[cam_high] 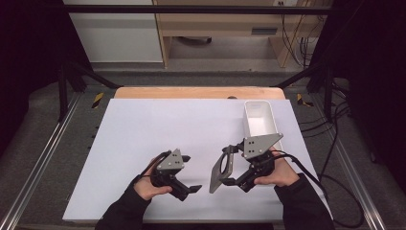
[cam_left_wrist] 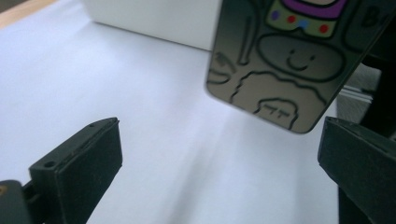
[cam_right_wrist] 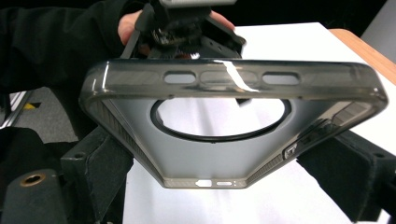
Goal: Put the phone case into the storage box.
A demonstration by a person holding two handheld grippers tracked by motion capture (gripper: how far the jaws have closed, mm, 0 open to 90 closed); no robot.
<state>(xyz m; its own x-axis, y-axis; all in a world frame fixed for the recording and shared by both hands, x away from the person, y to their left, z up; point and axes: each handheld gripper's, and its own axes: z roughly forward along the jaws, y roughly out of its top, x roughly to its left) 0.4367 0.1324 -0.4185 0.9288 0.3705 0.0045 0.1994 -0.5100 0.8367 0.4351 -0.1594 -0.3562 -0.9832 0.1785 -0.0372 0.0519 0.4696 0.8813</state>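
A smoky translucent phone case (cam_high: 220, 171) with a round ring cutout hangs tilted above the white sheet (cam_high: 158, 129). My right gripper (cam_high: 231, 166) is shut on it, one jaw on each long side. In the right gripper view the case (cam_right_wrist: 210, 161) lies across the pads (cam_right_wrist: 109, 163), open side up. My left gripper (cam_high: 191, 173) stands open just left of the case, nothing between its jaws. The left gripper view looks between the open gripper (cam_left_wrist: 219, 135) at the case's back (cam_left_wrist: 280, 70), which bears a cartoon line drawing with coloured dots.
A white rectangular bin (cam_high: 249, 122) stands at the right rear of the sheet, close behind the right hand; its wall (cam_left_wrist: 154, 18) is in the left gripper view too. The wooden table edge (cam_high: 191, 92) runs along the far side. Black frame rails flank the table.
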